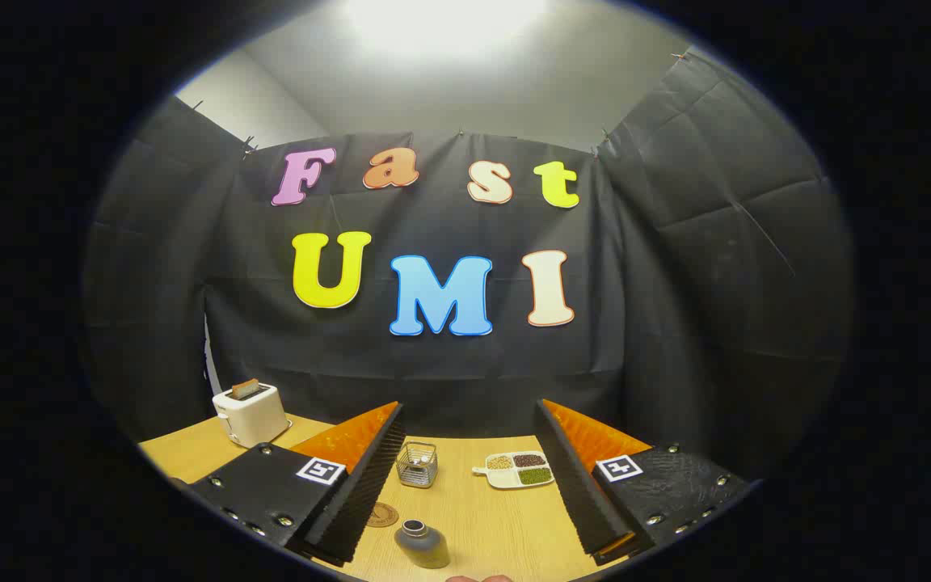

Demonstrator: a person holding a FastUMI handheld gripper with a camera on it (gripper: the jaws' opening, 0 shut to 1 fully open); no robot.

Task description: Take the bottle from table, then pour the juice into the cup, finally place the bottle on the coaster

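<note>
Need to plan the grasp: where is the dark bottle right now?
In the gripper view, the dark grey round-shouldered bottle stands upright on the wooden table, between the open tongs, beside the round coaster and nearer than the wire-mesh cup.

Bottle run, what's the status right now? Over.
Gripper open, holding nothing. Bottle upright on the table, between the fingers, not gripped. Coaster beside it, bare. Nothing in the way.
</note>
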